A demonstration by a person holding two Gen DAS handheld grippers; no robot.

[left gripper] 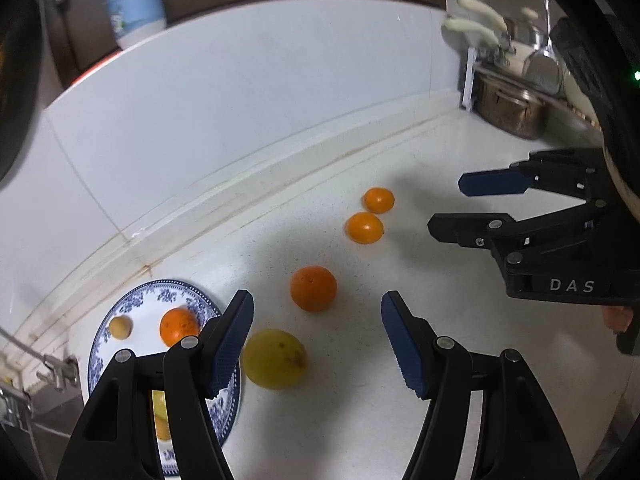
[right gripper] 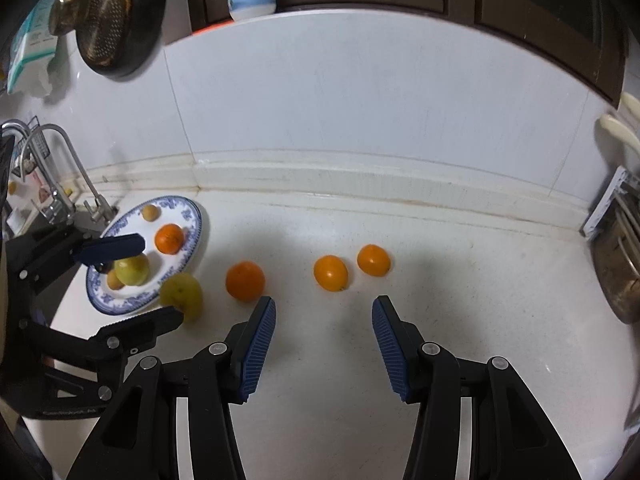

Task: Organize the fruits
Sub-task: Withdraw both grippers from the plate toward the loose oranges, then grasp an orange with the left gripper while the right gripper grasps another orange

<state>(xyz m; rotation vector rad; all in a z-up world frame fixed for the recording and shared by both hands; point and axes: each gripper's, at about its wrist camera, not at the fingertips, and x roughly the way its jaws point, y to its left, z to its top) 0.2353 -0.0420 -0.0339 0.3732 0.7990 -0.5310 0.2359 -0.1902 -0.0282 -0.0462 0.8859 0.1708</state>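
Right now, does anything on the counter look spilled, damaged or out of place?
Nothing spilled or damaged. Three oranges and a yellow-green fruit lie on the counter, off the plate.

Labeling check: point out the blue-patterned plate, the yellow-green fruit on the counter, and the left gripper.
blue-patterned plate [right gripper: 191, 216], right wrist view, bare far rim.
yellow-green fruit [left gripper: 274, 358], left wrist view, middle of its skin.
left gripper [left gripper: 317, 344], left wrist view, midway between its fingertips.

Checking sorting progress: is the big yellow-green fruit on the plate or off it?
Off: the yellow-green fruit sits on the counter beside the plate.
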